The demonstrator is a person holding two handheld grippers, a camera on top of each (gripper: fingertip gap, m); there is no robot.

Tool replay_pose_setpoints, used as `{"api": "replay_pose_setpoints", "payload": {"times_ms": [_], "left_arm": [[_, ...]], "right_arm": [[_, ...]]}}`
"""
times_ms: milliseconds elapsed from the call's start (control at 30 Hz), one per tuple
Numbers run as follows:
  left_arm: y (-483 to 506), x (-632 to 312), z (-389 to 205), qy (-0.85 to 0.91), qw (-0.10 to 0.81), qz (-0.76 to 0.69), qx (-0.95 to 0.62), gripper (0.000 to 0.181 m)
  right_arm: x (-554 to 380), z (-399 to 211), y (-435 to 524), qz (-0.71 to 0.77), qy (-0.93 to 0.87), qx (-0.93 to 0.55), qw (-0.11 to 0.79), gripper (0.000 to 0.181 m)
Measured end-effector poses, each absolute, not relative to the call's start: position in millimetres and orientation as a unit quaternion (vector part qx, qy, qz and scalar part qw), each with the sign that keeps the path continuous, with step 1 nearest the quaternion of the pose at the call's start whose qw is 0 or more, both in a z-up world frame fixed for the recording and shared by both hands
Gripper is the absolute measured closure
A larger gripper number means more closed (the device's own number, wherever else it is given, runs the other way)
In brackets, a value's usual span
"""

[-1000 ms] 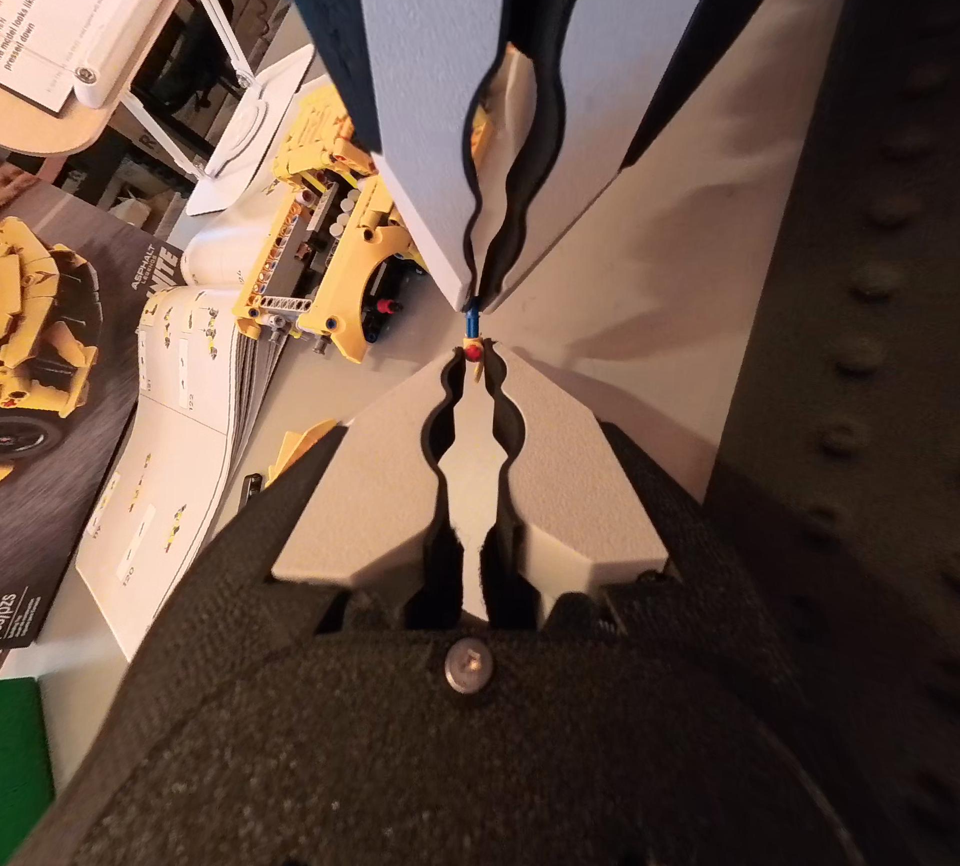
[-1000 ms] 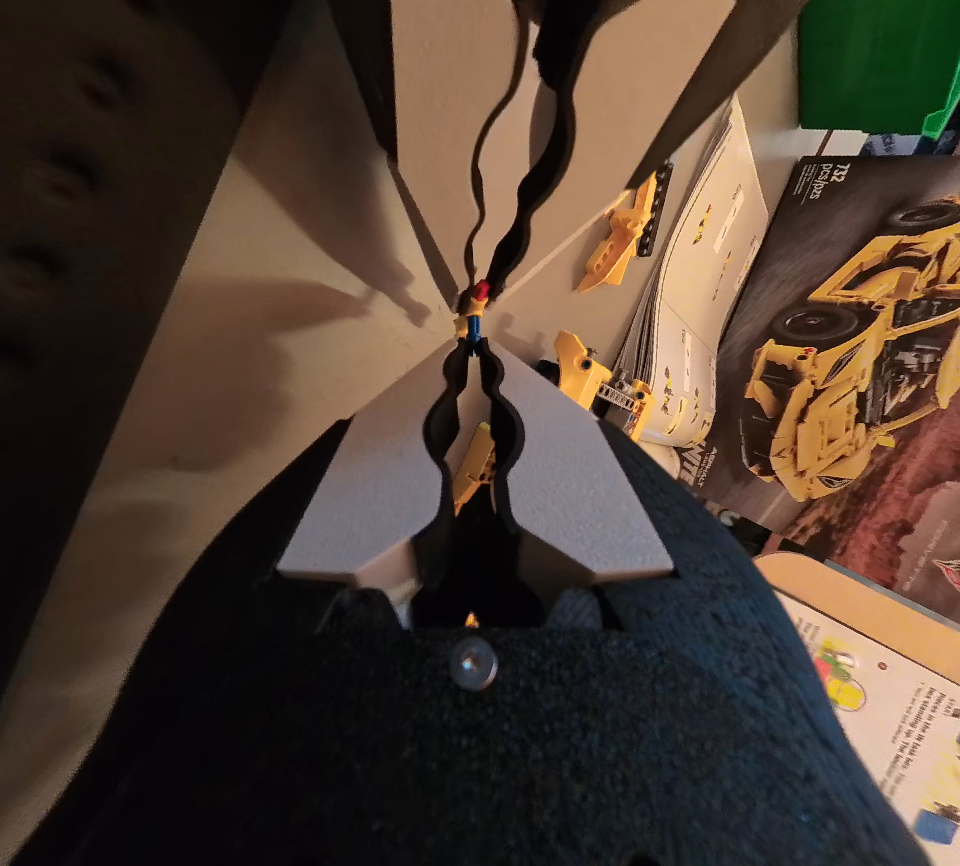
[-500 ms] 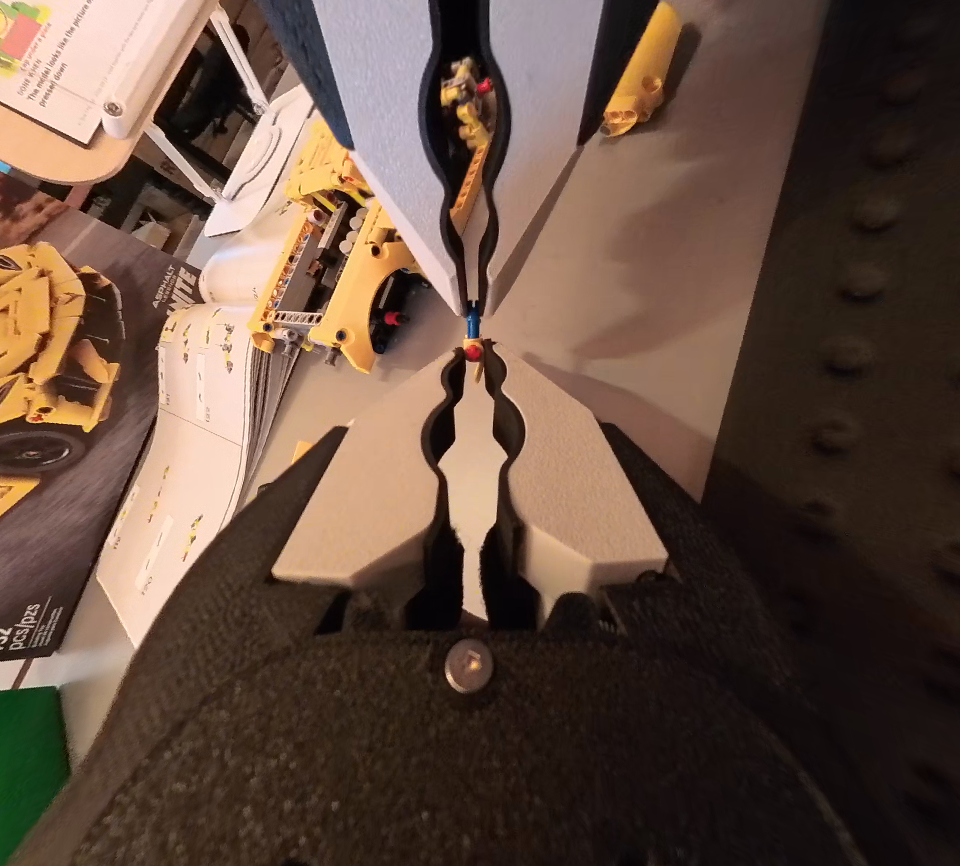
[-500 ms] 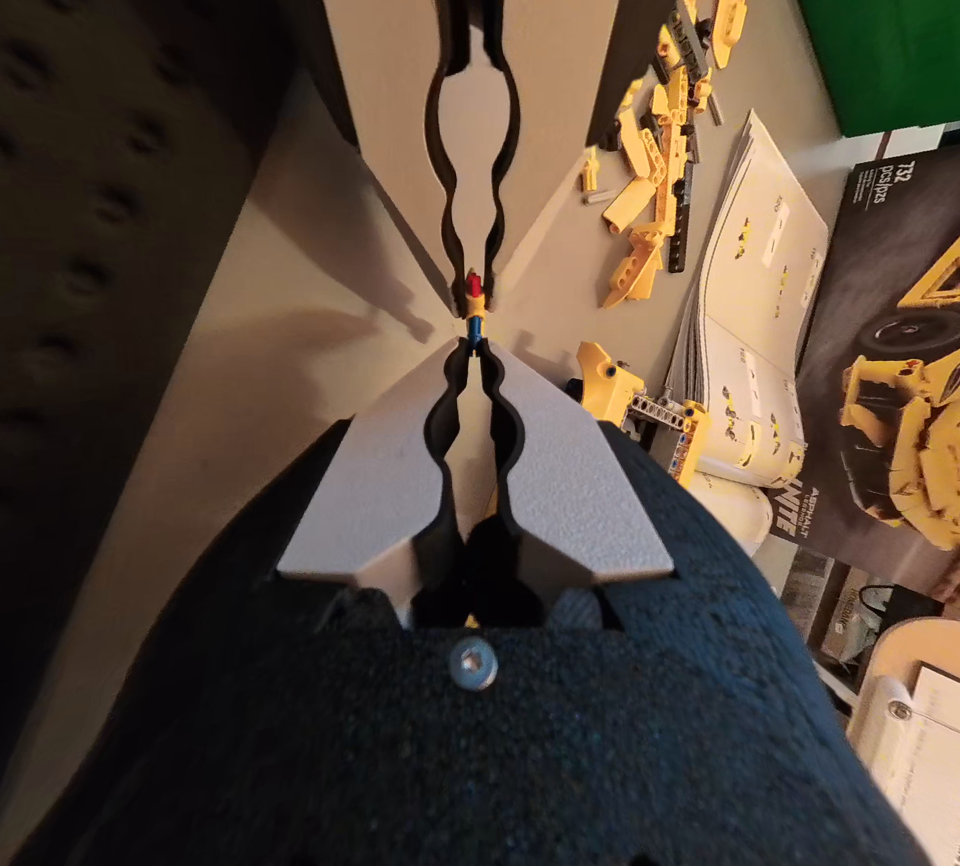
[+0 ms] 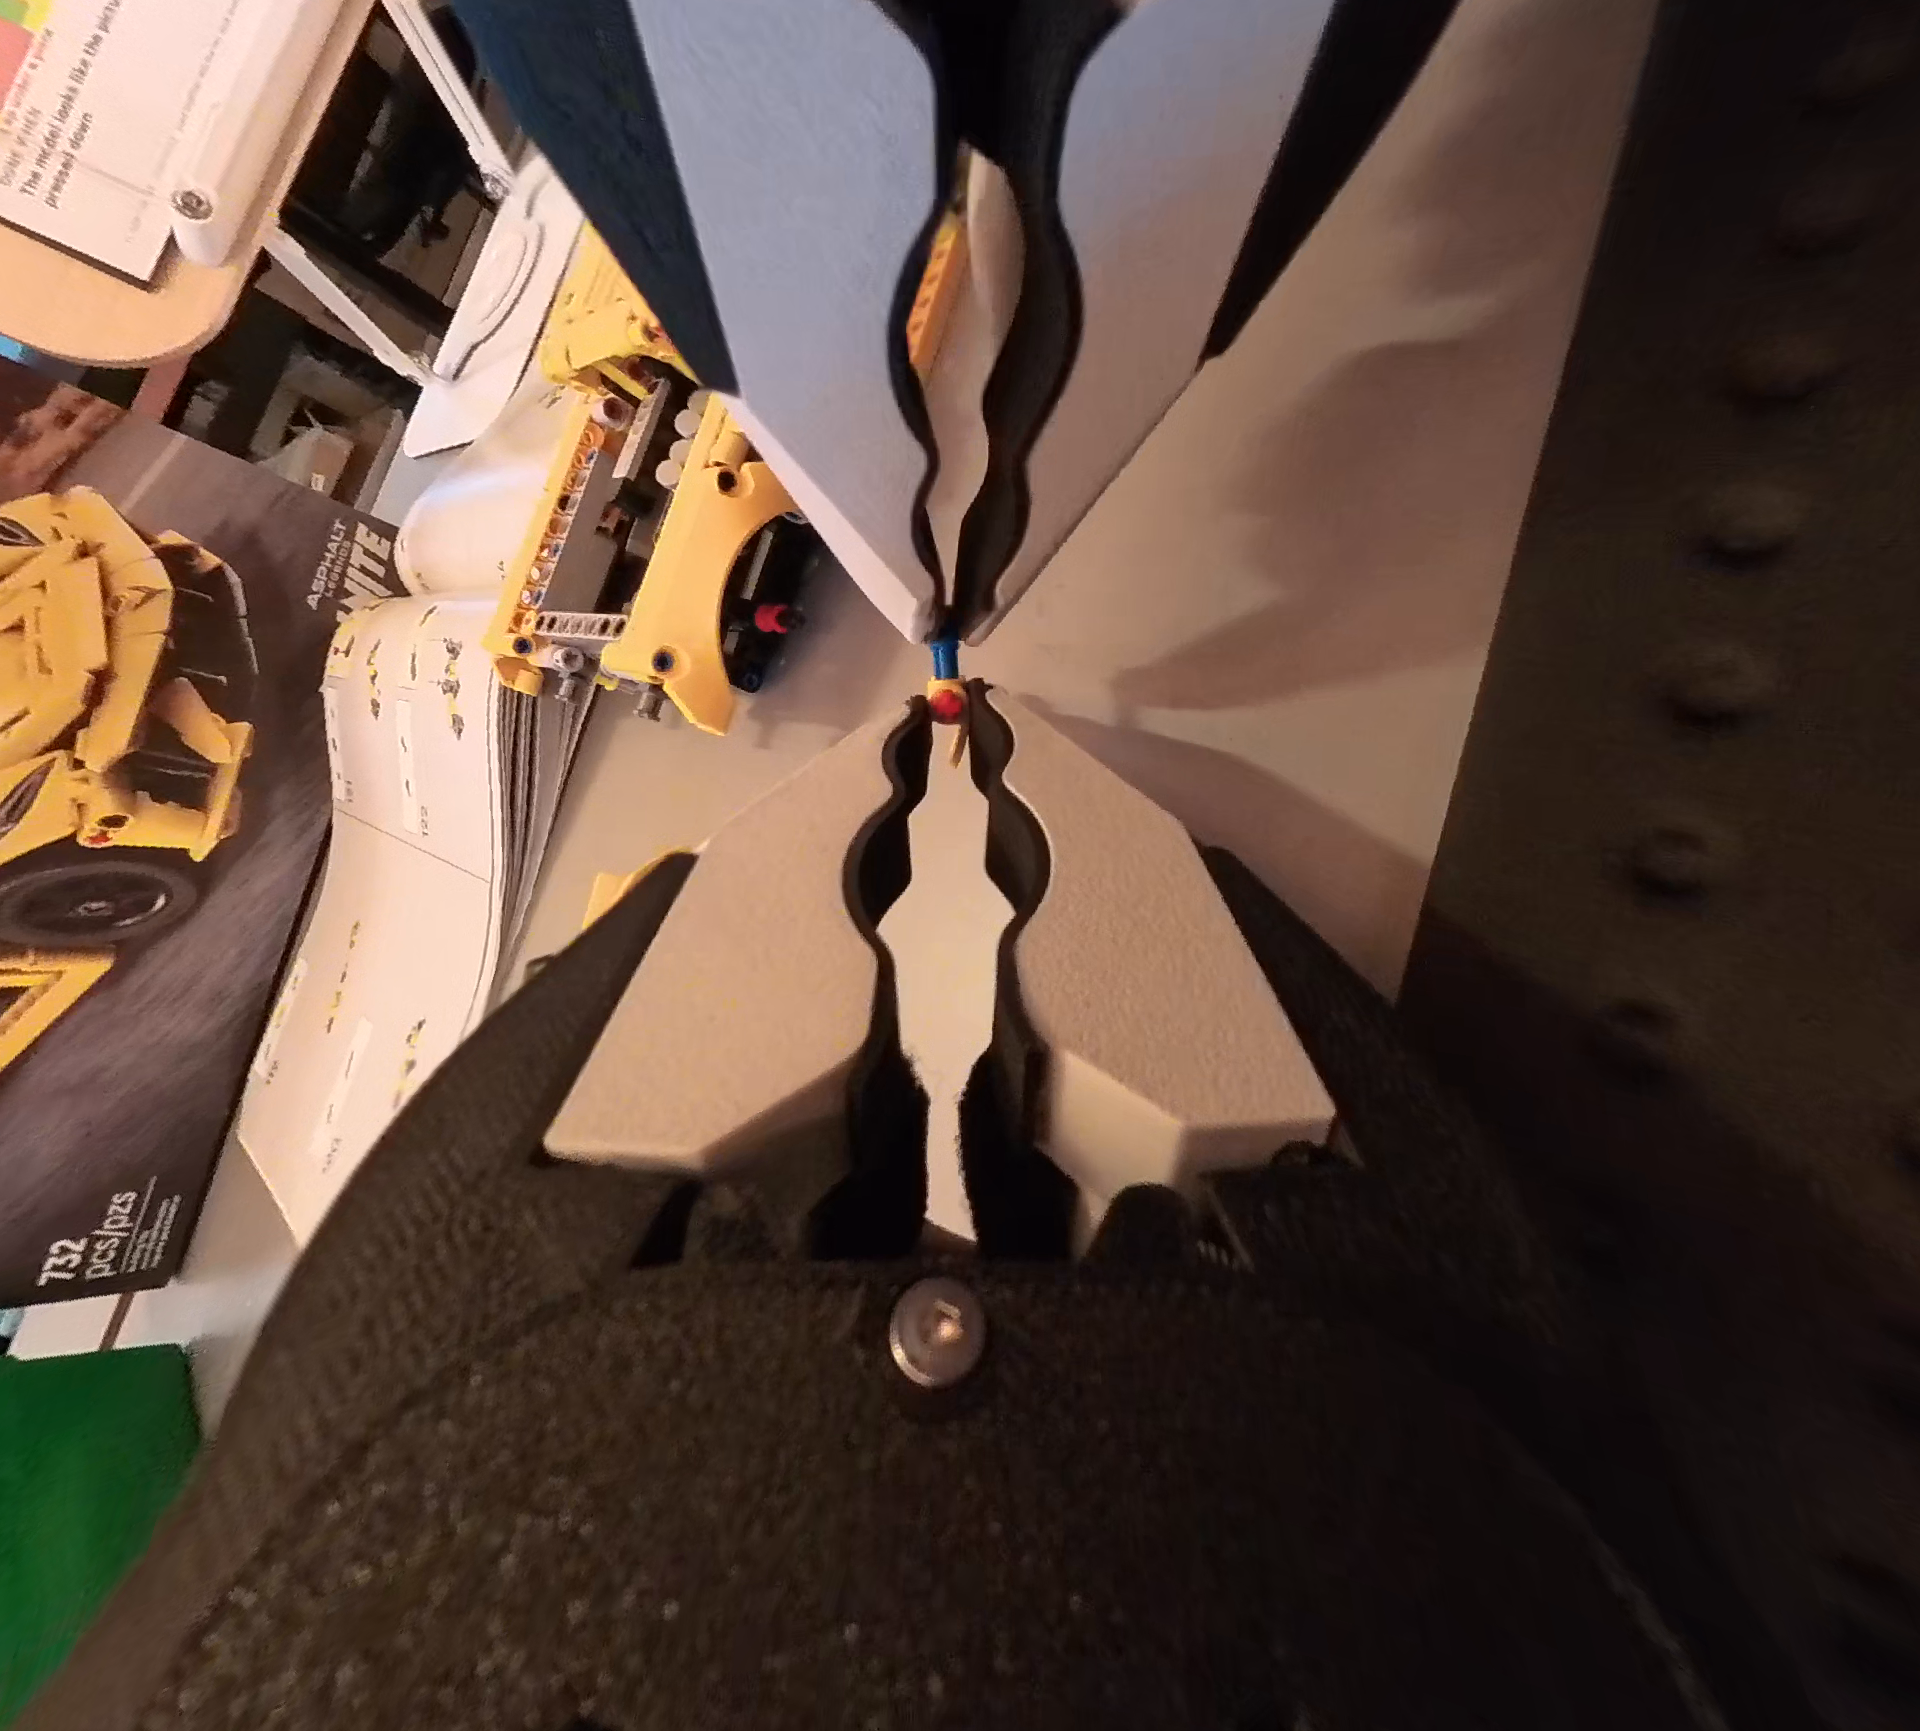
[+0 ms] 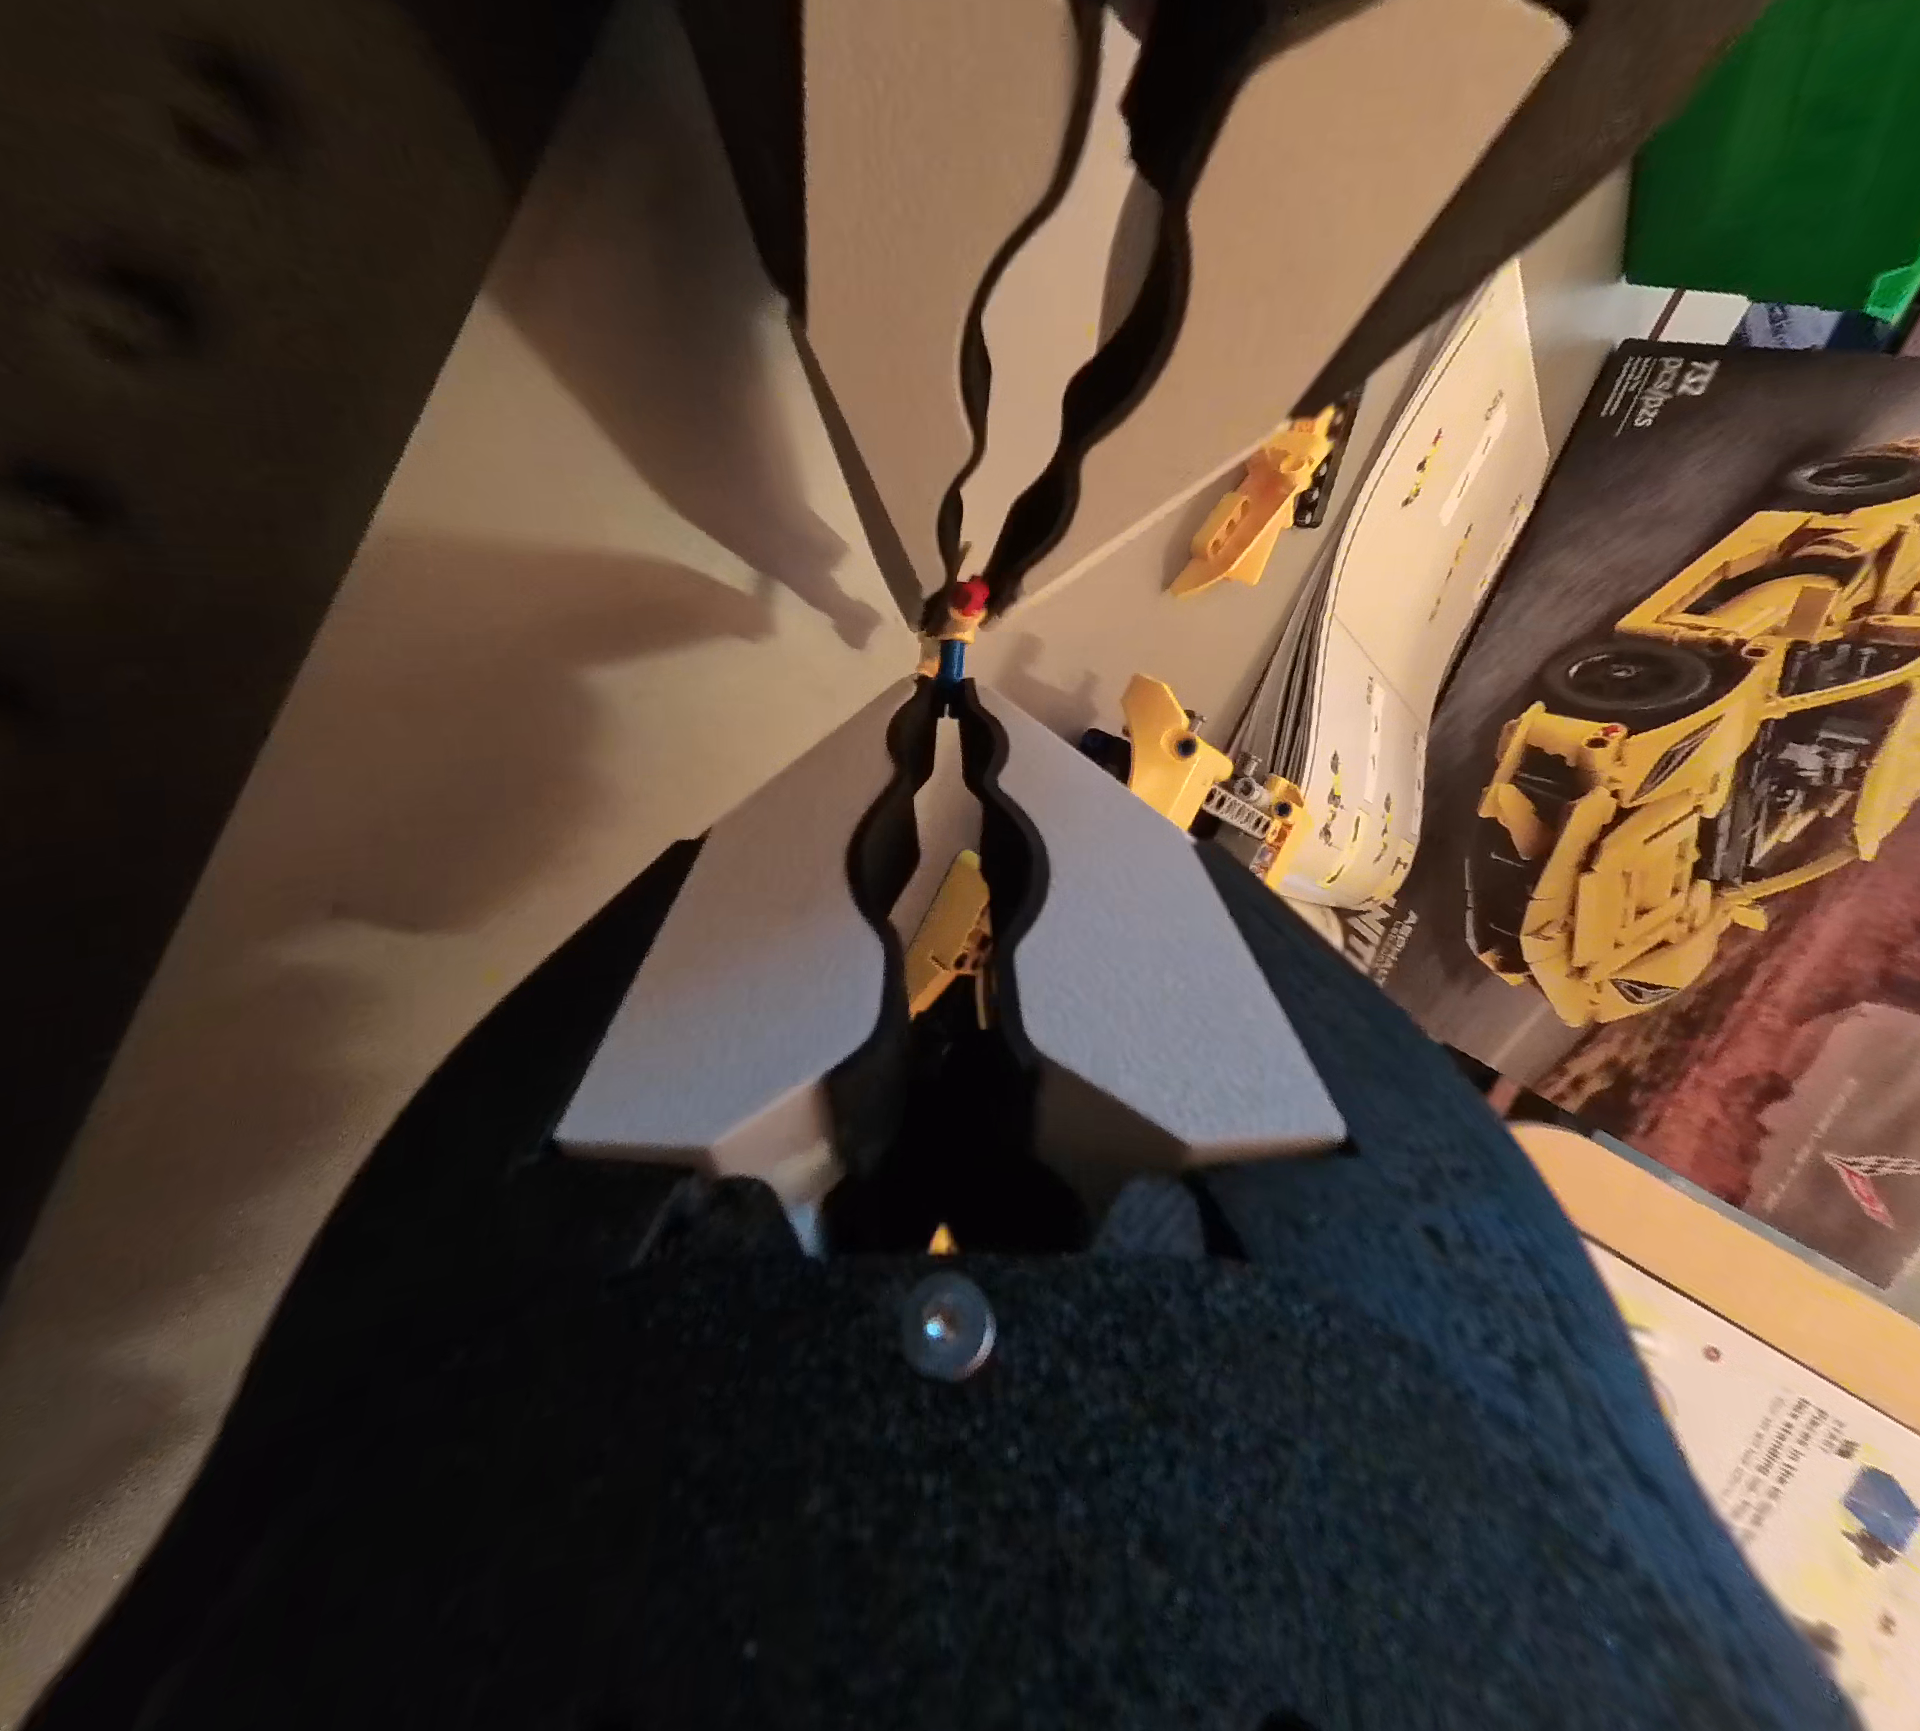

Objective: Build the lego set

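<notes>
The two grippers meet tip to tip above the pale table (image 5: 1195,632), joined through one tiny piece, as they did half a second ago; since then the right gripper has rolled, so that in the left wrist view it again stands skewed to the left gripper's line, and the loose yellow parts seen past it then are out of view. The left gripper (image 5: 948,713) is clenched on the red-and-yellow connector (image 5: 947,707), its jaws pinched nearly together at the tips. The right gripper (image 6: 948,713) comes from the opposite side and is clamped on the blue pin (image 6: 951,665), which sits end to end with the connector. Left of the connector in the left wrist view, just beyond the fingertips, lies the partly built yellow car chassis (image 5: 665,580). It rests against the open instruction booklet (image 5: 416,808), which lies on the table just past it. Farther left of the connector sits the set's box (image 5: 135,746), with a yellow car pictured on it. Farthest out, up and left of the connector, a printed sheet on a white stand (image 5: 177,19) hangs at the frame's edge.
</notes>
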State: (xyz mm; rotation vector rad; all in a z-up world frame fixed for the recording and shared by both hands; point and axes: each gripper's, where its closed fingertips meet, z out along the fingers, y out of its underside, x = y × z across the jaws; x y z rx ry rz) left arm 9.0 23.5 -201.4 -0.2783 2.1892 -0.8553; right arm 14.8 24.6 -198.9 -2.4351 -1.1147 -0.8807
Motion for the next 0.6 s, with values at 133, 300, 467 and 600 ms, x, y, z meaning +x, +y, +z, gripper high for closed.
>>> {"api": "replay_pose_setpoints", "payload": {"times_ms": [133, 300, 467, 600], "left_arm": [[23.6, 10.0, -201.9, 0.857, 0.374, -0.335, -0.116, 0.175], [22.3, 9.8, -196.0, 0.848, 0.379, -0.352, -0.115, 0.175], [19.3, 8.1, -185.7, 0.834, 0.385, -0.379, -0.111, 0.175], [19.3, 8.1, -186.8, 0.835, 0.385, -0.377, -0.11, 0.175]], "right_arm": [[15.0, -199.7, 24.9, -0.305, -0.385, -0.855, 0.164, 0.179], [14.2, -194.1, 23.4, -0.273, -0.371, -0.863, 0.204, 0.178], [10.2, -180.5, 20.7, -0.204, -0.316, -0.881, 0.287, 0.177], [7.4, -182.2, 20.0, -0.174, -0.296, -0.887, 0.308, 0.172]]}}
